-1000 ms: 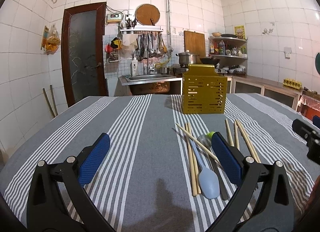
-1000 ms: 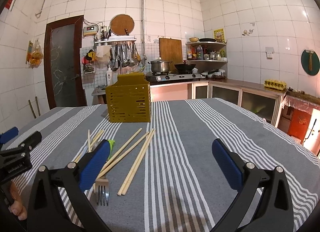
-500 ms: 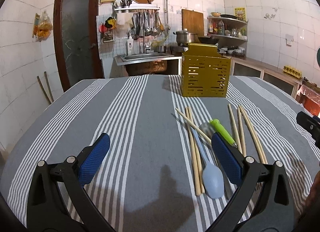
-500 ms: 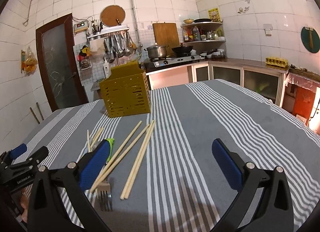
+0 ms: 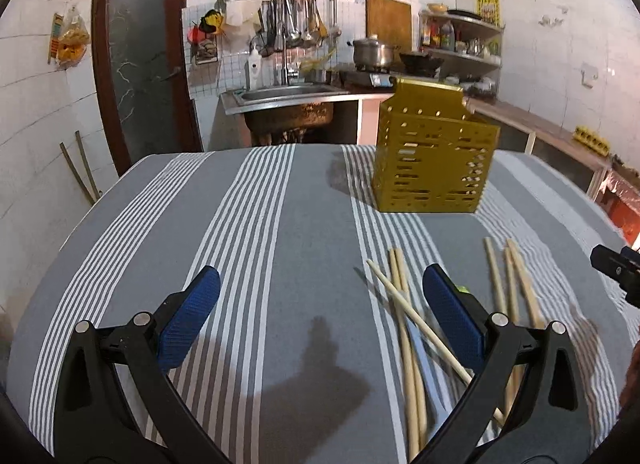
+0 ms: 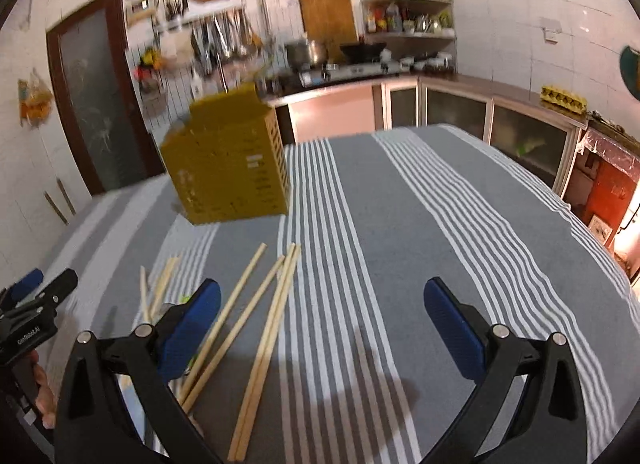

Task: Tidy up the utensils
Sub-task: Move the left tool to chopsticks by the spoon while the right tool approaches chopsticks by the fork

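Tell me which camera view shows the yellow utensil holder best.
The left wrist view. There the yellow utensil holder is sharp, with its slots and holes clear, standing on the striped tablecloth. In the right wrist view it is smeared by motion blur.

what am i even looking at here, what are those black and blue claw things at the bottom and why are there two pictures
Those claws are handheld grippers, one in each of a person's hands. Each carries a fisheye camera looking forward along its two blue-padded fingers, hence two pictures. One shows the left gripper, the other the right gripper. Both are open and hold nothing. They hover over a table with a grey striped cloth in a tiled kitchen. On the cloth lie loose wooden chopsticks and a yellow perforated utensil holder. The right view is blurred.
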The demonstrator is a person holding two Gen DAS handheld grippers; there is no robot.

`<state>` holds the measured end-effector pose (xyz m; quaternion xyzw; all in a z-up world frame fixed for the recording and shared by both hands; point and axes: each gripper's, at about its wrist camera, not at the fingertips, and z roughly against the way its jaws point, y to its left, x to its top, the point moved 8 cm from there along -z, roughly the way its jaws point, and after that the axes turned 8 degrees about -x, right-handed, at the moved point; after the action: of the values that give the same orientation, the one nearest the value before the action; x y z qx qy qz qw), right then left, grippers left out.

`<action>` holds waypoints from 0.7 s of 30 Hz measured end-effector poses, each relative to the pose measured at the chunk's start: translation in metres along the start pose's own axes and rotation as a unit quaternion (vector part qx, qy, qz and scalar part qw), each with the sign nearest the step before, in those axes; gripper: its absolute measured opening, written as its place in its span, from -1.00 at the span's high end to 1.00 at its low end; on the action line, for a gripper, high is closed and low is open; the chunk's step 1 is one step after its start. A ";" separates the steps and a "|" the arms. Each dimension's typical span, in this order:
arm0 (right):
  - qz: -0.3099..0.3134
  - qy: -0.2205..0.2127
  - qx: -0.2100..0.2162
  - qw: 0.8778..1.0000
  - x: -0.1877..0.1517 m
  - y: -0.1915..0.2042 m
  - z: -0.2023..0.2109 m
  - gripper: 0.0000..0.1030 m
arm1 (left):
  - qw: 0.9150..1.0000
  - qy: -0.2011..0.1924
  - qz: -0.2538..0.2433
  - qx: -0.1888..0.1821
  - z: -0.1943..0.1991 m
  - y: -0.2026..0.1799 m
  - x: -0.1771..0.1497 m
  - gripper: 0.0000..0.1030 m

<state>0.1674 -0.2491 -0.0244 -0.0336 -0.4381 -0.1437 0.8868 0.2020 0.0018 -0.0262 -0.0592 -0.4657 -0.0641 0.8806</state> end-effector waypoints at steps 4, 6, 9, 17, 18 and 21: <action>0.008 0.048 -0.015 0.999 0.005 0.006 -0.024 -0.93 | 1.000 0.018 -0.011 0.005 -0.024 0.000 0.005 -0.90; 0.000 0.052 -0.024 0.998 0.009 0.007 -0.032 -0.93 | 0.999 0.028 -0.020 0.004 -0.034 -0.001 0.003 -0.90; -0.002 0.048 -0.035 0.998 0.009 0.008 -0.042 -0.93 | 0.999 0.048 -0.021 0.001 -0.048 0.000 -0.005 -0.90; 0.009 0.061 -0.068 0.996 -0.015 0.000 -0.071 -0.93 | 0.996 0.089 0.011 -0.021 -0.067 0.011 -0.028 -0.90; 0.011 0.062 -0.071 0.996 -0.017 0.000 -0.073 -0.93 | 0.995 0.093 0.010 -0.024 -0.069 0.010 -0.030 -0.90; 0.009 0.067 -0.071 0.995 -0.022 -0.003 -0.077 -0.93 | 0.994 0.107 0.002 -0.033 -0.076 0.005 -0.035 -0.90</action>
<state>0.2130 -0.2614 -0.0886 -0.0909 -0.3657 -0.1689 0.9108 0.2453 -0.0035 -0.0976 -0.0822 -0.3662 -0.0840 0.9231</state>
